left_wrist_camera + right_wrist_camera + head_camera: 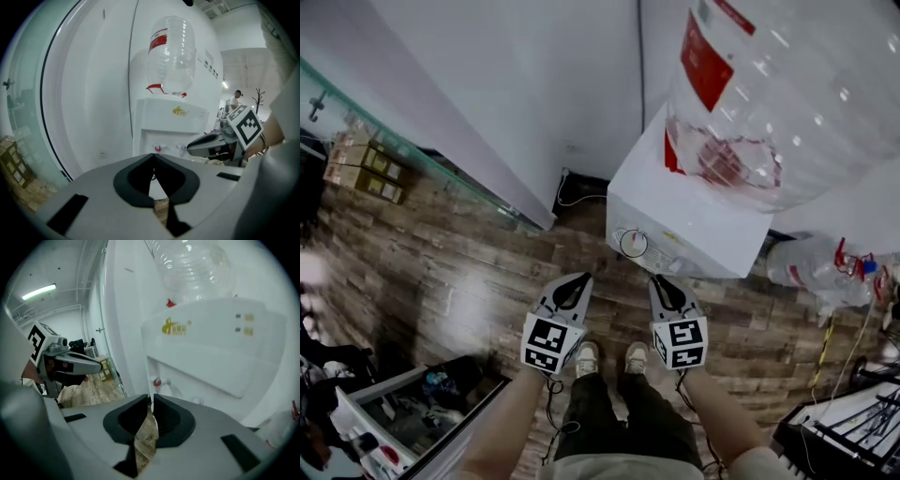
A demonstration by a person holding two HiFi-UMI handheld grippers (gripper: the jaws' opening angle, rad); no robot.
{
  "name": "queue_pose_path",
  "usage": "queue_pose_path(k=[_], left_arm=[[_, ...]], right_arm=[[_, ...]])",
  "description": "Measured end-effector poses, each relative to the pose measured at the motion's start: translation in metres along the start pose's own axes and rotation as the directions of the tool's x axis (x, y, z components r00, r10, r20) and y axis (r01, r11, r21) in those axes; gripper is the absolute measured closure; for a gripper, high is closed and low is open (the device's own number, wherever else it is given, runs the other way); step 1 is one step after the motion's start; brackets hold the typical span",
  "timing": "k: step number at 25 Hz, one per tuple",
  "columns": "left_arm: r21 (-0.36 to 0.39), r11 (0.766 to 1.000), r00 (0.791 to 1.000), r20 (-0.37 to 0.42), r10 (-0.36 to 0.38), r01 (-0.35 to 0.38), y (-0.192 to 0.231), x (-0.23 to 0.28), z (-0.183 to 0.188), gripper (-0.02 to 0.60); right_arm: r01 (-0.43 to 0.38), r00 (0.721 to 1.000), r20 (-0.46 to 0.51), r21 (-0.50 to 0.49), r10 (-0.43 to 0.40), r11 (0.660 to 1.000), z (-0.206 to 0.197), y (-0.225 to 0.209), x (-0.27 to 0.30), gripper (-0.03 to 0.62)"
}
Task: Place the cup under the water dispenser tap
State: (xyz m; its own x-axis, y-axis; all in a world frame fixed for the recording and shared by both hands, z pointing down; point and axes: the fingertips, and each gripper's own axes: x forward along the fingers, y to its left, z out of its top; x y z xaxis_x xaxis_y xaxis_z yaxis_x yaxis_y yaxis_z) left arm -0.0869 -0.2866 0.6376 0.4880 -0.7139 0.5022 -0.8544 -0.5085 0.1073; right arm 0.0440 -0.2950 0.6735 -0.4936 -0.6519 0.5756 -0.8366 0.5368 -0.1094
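The white water dispenser (684, 220) stands against the wall with a big clear bottle (769, 103) on top. A small round rim (634, 243) shows at its front from above; it looks like the cup, though I cannot be sure. The red tap (158, 148) and the blue tap (182, 149) show in the left gripper view. My left gripper (581, 277) and right gripper (659, 279) are held side by side in front of the dispenser, above the floor, both empty. The left gripper (153, 157) is shut, tips touching. The right gripper (151, 397) is closed to a thin slit.
The floor is wood plank. Cardboard boxes (364, 169) sit by a glass partition at the left. A spare bottle (811, 267) lies to the right of the dispenser. A bin or cart (394, 422) is at lower left, a black rack (853, 431) at lower right. A person (234, 99) stands far off.
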Motion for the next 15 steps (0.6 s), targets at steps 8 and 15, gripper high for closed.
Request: queue_pose_path(k=[8,15], left_arm=[[0.030,0.999,0.999,0.052,0.013,-0.014,-0.031,-0.057,0.074,0.576],[0.041,0.998,0.991,0.129,0.032,-0.038,-0.054,-0.109,0.137,0.577]], right_arm=[[0.010,0.996,0.092,0.074,-0.017,0.997,0.076,-0.002,-0.083,0.562],[-0.008,0.981,0.196,0.014,0.005,1.000,0.154,0.009,-0.159,0.576]])
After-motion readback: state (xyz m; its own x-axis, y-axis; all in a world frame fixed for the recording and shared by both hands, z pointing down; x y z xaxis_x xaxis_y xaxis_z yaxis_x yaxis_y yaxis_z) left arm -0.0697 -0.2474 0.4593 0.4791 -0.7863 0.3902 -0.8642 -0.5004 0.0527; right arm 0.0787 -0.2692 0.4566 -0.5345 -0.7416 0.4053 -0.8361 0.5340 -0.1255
